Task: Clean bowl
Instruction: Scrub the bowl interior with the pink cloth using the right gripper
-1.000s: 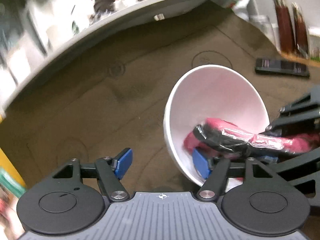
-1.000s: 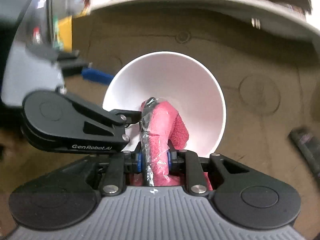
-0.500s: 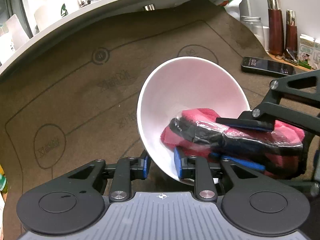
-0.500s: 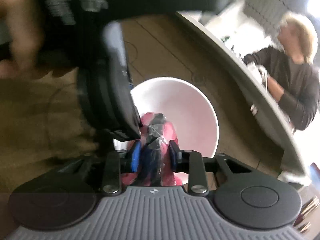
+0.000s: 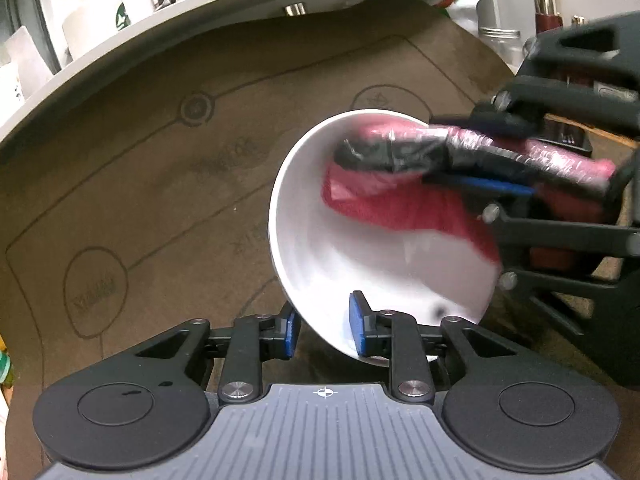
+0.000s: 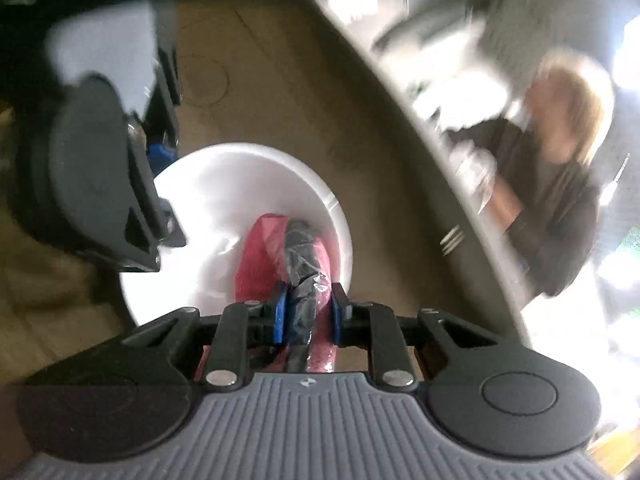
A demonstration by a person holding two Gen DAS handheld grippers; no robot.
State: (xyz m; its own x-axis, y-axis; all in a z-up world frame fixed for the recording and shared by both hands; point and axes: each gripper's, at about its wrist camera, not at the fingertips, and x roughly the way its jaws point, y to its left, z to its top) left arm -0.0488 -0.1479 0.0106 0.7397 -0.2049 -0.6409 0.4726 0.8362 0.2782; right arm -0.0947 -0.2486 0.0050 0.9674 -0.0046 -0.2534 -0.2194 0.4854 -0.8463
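A white bowl is tilted above the brown mat, its near rim between the blue pads of my left gripper, which is shut on it. A small dark speck sits on the bowl's inner wall near that rim. My right gripper is shut on a pink cloth wrapped with black tape and clear film. The cloth presses on the bowl's far inner wall. The bowl fills the middle of the right wrist view, with the left gripper's body at its left rim.
A brown mat with printed outlines covers the round table. A phone, a glass jar and dark bottles stand at the far right. A seated person is beyond the table's edge.
My left gripper closed on the bowl's rim and lifted it tilted. The cloth in my right gripper swept from the bowl's lower wall up to its far wall.
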